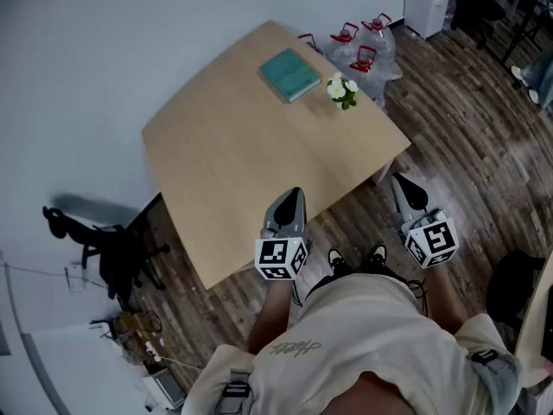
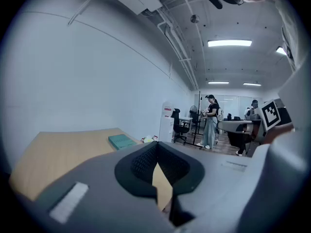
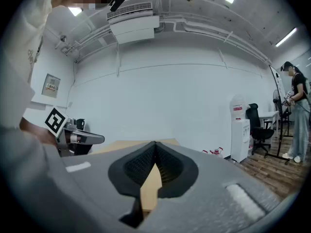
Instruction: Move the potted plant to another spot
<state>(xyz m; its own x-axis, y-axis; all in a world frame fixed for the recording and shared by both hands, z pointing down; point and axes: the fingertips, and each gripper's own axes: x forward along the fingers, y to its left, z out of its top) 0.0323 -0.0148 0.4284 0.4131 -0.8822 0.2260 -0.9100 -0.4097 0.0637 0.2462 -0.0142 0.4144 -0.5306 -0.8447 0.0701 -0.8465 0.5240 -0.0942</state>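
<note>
we hold both grippers at the near edge of the pale wooden table (image 1: 226,158), above the dark plank floor (image 1: 467,137), and neither is close to anything on the tabletop. the left gripper (image 1: 296,194) sits over the table's near edge, tipped a little downward. in its own view its jaws are pressed together at the tips with nothing between them. the right gripper (image 1: 400,181) hangs to the right of it, just off the table's near right corner and about level. its jaws are also pressed together and empty. each gripper carries its marker cube at the back, near our body.

the potted plant (image 1: 343,91), small with white blooms and green leaves, stands upright at the far right edge of the table, well apart from both grippers. just to its left lies a teal book (image 1: 290,74), flat on the tabletop, near the plant but apart from it.

beyond the table's far corner, clear water jugs (image 1: 365,48) with red handles stand on the floor by the white wall. a black office chair (image 1: 111,249) is on the left of the table. in the left gripper view a standing person (image 2: 210,122) shows far across the room.
</note>
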